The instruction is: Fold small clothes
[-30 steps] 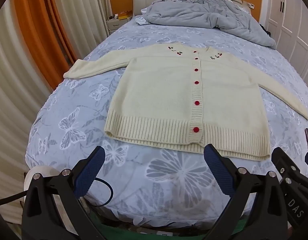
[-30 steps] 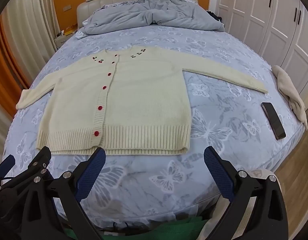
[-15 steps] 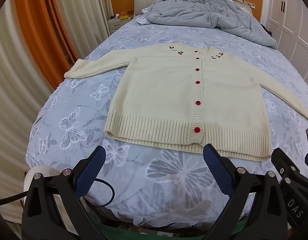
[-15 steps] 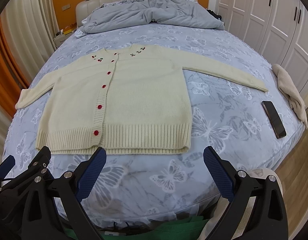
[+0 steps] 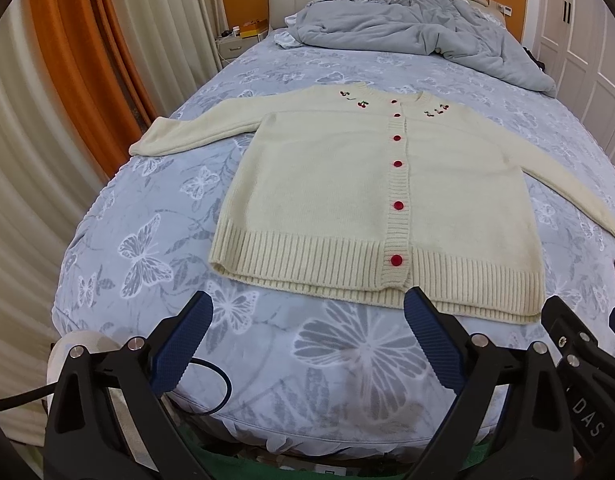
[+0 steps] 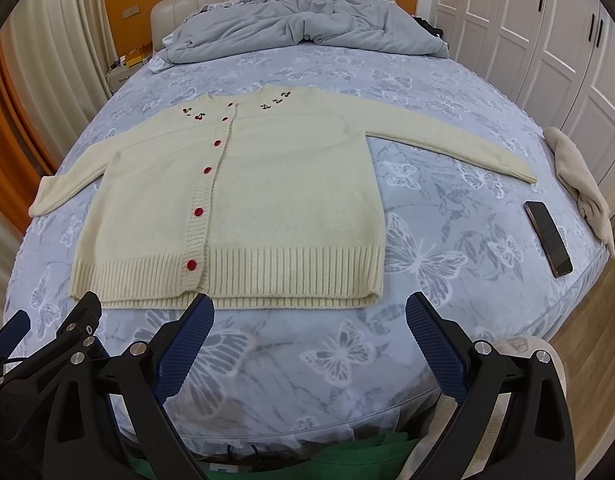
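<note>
Here both tools are spread wide and hold nothing: the left tool [image 5: 307,344] and the right tool [image 6: 309,346] hover side by side over the near edge of the bed [image 6: 427,360], just short of the cardigan [image 6: 259,200]. The cardigan lies flat and buttoned straight ahead of them, its ribbed hem [image 5: 307,256] nearest the tips and both sleeves stretched outward.

The risks, as I judge them, begin at the tips. The knit is thick and soft, and the bed gives under pressure, so a tool pressed down at the hem may pinch the butterfly sheet [image 5: 347,360] together with the wool, or catch only the top layer and let the back panel drag. The hem already shows its lower layer peeking out, so a one-layer grip seems likely there. If the two tools lift unevenly, the fold comes out skewed.

Farther out, to the right of the right tool, a phone [image 6: 547,236] lies near the sleeve cuff [image 6: 523,172]; swinging that sleeve inward carelessly could brush it toward the bed's edge. A beige cloth [image 6: 579,184] lies beyond it, apart from the cardigan.
</note>
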{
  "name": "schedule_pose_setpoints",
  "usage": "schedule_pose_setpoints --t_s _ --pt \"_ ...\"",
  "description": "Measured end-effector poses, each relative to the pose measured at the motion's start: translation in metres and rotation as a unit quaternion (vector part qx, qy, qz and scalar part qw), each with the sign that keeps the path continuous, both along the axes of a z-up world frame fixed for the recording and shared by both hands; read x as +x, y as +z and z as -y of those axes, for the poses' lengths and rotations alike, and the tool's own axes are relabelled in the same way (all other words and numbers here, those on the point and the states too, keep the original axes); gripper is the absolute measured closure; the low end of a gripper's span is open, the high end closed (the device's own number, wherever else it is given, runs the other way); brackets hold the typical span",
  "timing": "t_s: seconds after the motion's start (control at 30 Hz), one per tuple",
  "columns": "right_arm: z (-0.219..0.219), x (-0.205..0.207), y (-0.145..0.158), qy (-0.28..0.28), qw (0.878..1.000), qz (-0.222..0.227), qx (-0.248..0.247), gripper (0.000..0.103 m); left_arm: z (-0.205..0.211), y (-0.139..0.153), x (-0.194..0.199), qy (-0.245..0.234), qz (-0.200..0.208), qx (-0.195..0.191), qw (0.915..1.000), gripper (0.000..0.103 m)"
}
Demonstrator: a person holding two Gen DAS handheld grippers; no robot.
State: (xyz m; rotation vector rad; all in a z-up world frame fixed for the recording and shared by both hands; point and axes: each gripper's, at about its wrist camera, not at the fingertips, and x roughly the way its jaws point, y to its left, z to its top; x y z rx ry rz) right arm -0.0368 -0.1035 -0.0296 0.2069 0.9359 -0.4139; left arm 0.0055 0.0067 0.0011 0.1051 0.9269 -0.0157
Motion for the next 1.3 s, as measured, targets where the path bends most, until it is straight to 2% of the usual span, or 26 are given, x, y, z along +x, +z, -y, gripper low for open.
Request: schedule_pose_setpoints --t_s 1.3 --pt "0.0001 0.0024 -0.0049 -0.001 1.0 -0.006 0.003 0.008 -0.0019 -0.0029 0.0023 0.001 0.0 0.002 1.0 0.011"
